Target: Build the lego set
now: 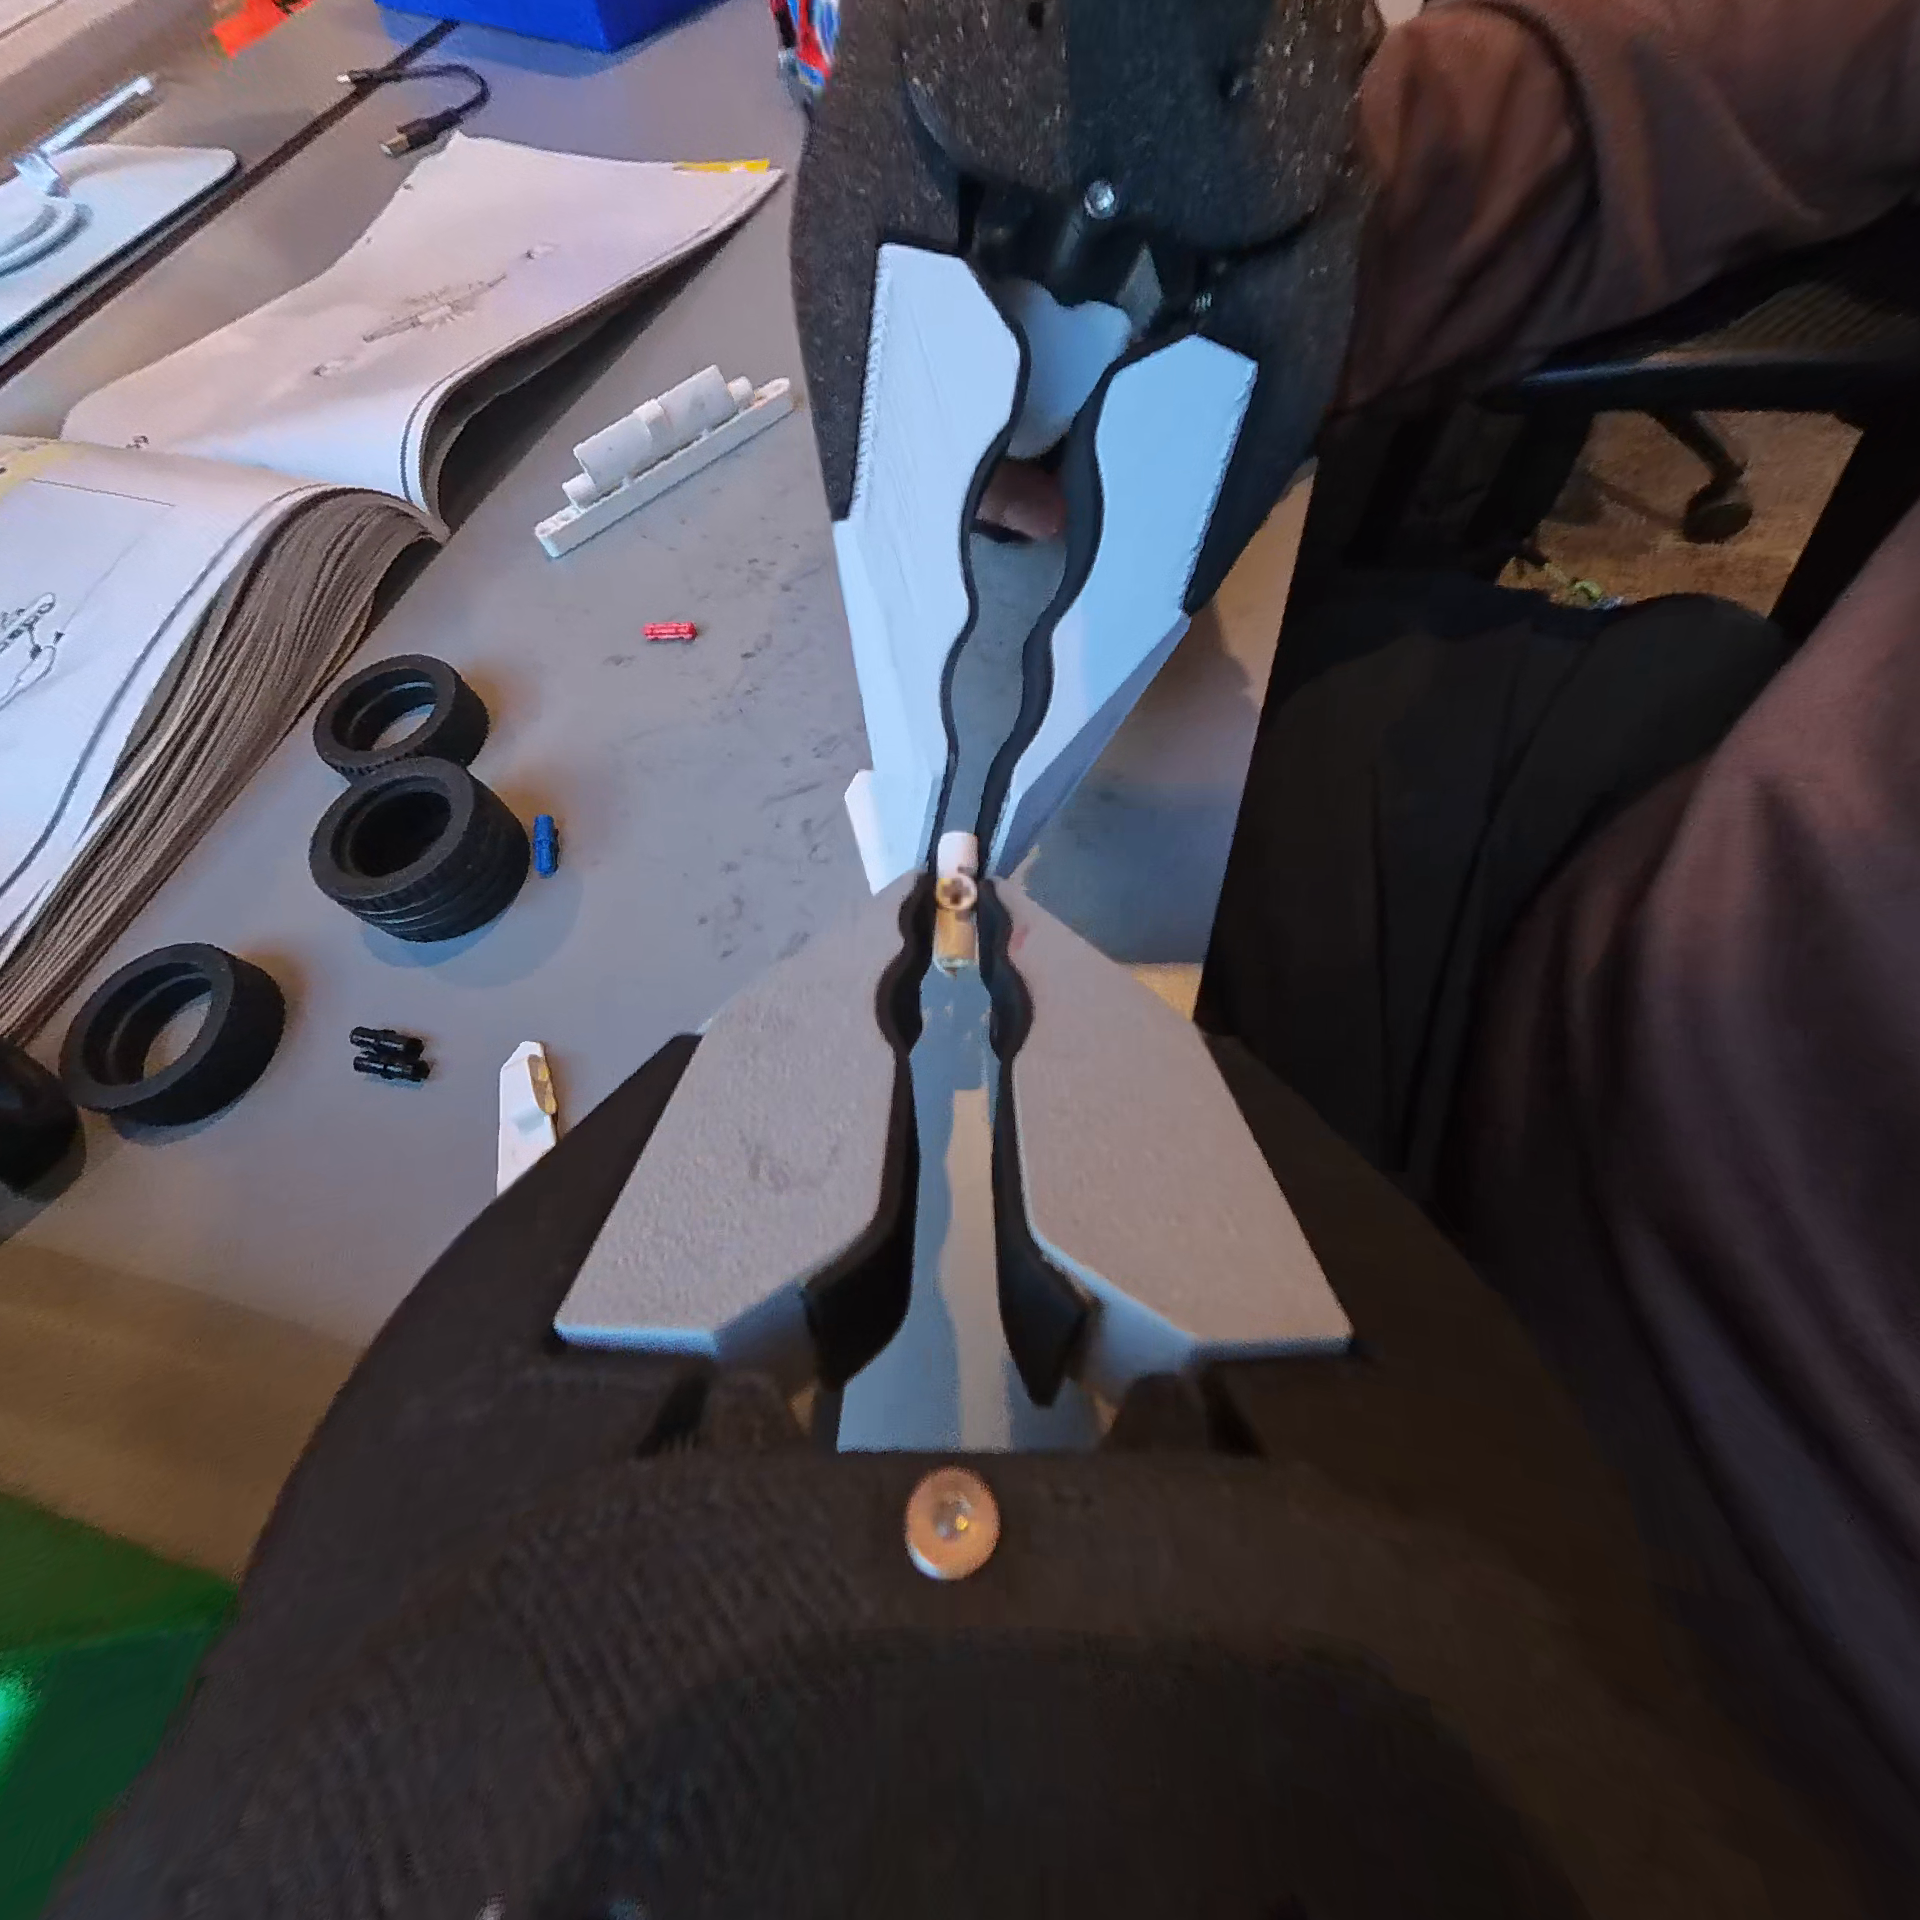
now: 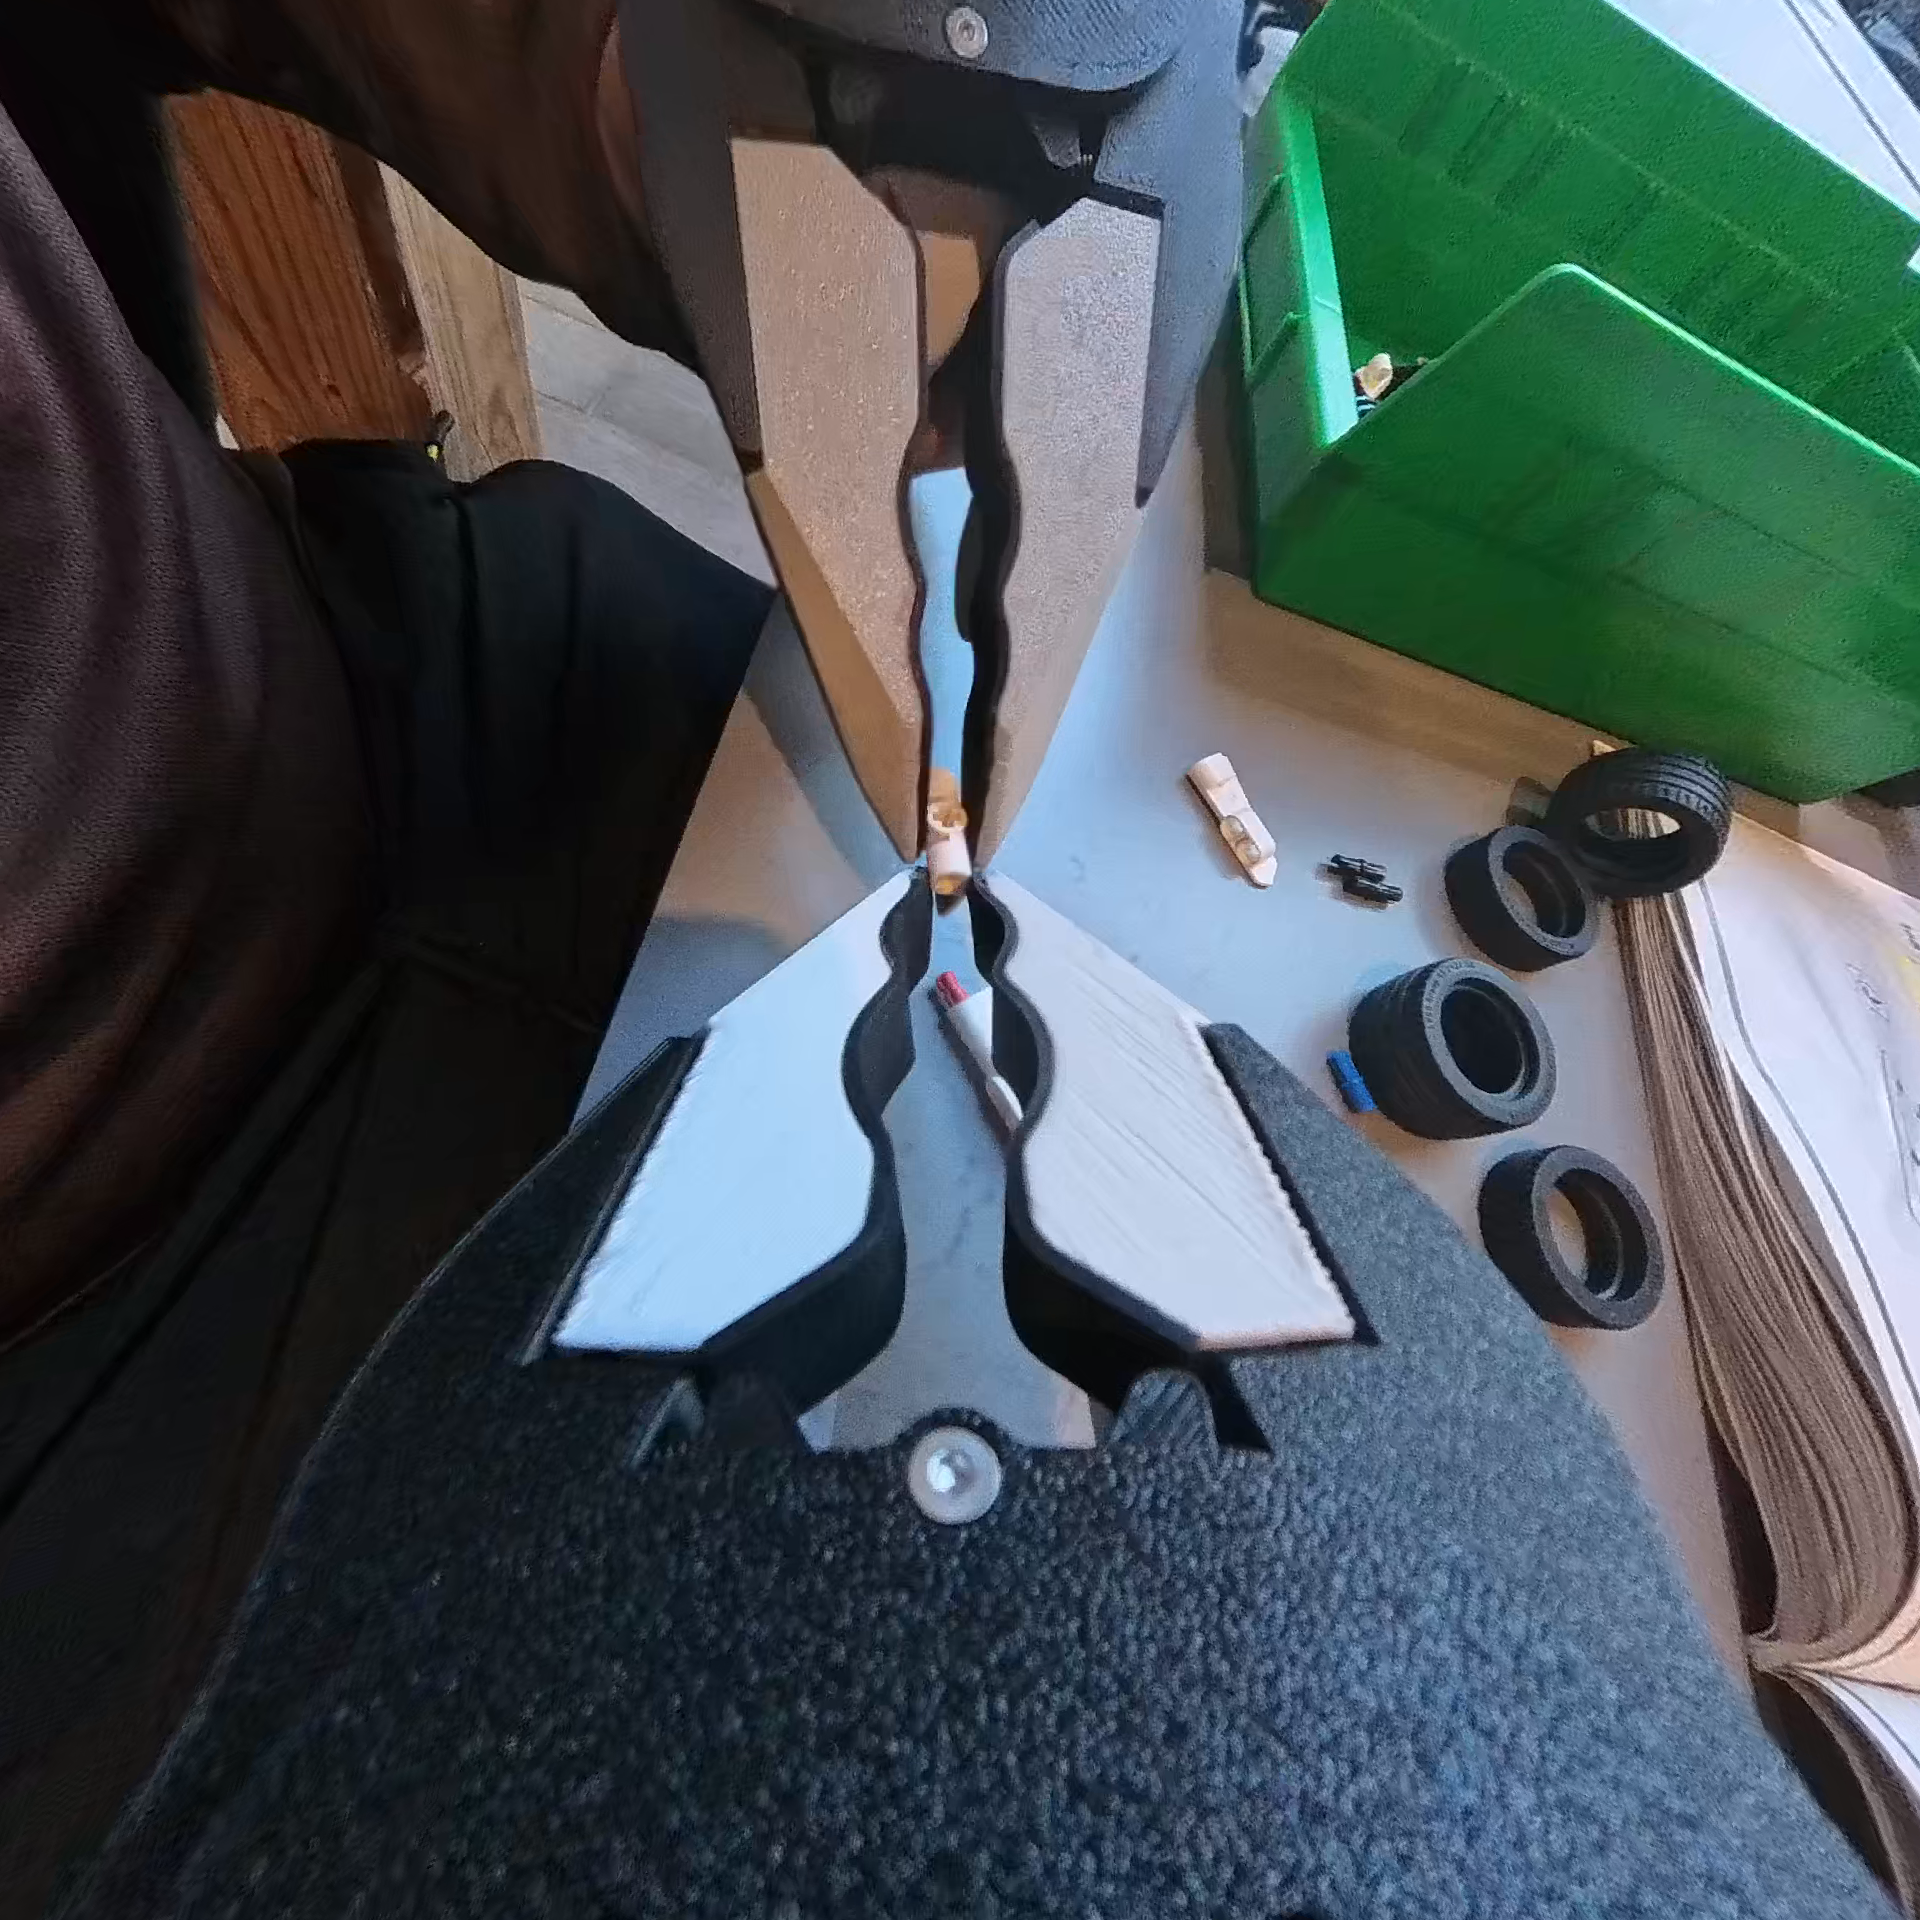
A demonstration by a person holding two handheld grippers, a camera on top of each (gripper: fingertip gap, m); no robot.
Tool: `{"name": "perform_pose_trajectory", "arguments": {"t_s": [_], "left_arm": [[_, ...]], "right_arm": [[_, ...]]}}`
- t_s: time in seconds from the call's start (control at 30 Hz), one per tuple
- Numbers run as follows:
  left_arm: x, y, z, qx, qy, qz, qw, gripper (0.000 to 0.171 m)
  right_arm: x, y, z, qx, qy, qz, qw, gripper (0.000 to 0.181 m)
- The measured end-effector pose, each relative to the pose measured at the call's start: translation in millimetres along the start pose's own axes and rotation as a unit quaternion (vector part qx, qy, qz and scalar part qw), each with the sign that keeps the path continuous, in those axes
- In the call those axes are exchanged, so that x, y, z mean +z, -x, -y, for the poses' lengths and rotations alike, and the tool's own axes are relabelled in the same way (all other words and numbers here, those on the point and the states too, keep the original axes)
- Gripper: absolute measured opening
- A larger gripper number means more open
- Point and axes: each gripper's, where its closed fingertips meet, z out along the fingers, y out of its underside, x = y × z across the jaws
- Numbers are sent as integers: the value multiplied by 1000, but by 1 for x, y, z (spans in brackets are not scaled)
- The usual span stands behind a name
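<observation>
Right wrist view alone shows the green bin [image 2: 1579, 436]; both grippers' fingers pinch small pegs tip-to-tip.

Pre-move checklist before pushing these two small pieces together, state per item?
1. Left gripper shut on tan piece: ok.
2. Right gripper shut on white piece: ok.
3. The two pieces tip to tip: ok.
4. Axes lined up: cannot tell.
5. Already seated in each other: cannot tell.
6. Tires and black pins on table, clear of the tips: ok.
</observation>
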Motion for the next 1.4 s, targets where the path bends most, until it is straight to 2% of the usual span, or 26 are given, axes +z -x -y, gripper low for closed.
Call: {"name": "perform_pose_trajectory", "arguments": {"t_s": [0.07, 0.13, 0.17, 0.3, 0.37, 0.57, 0.8, 0.93, 1.1, 1.4], "left_arm": [[0, -1, -3, 25, 12, 7, 1000, 5], [-1, 1, -8, 37, 30, 17, 999, 5], [-1, 2, -11, 38, 38, 21, 998, 5], [1, 11, -24, 73, 76, 44, 993, 5], [3, 12, -27, 97, 88, 51, 990, 5], [6, 15, -33, 154, 93, 60, 982, 4], [5, 28, -35, 219, 97, 102, 966, 5], [10, 27, -31, 203, 86, 93, 971, 5], [11, 30, -32, 197, 88, 90, 972, 5], [12, 31, -32, 200, 87, 89, 972, 4]], "right_arm": [[0, 1, -3, 7, 11, 6, 1000, 9], [-4, -4, -12, 17, 36, 0, 999, 34], [-9, -8, -17, 23, 47, -4, 999, 36], [-17, -19, -32, 36, 64, -7, 997, 31], [-12, -15, -41, 35, 85, 19, 996, 30], [-4, -5, -40, 56, 83, 83, 992, 12], [-2, -17, -43, 183, 88, 81, 976, 10], [0, -18, -41, 247, 96, 92, 960, 9], [2, -20, -41, 258, 121, 79, 955, 9], [2, -17, -38, 288, 121, 91, 945, 8]]}}
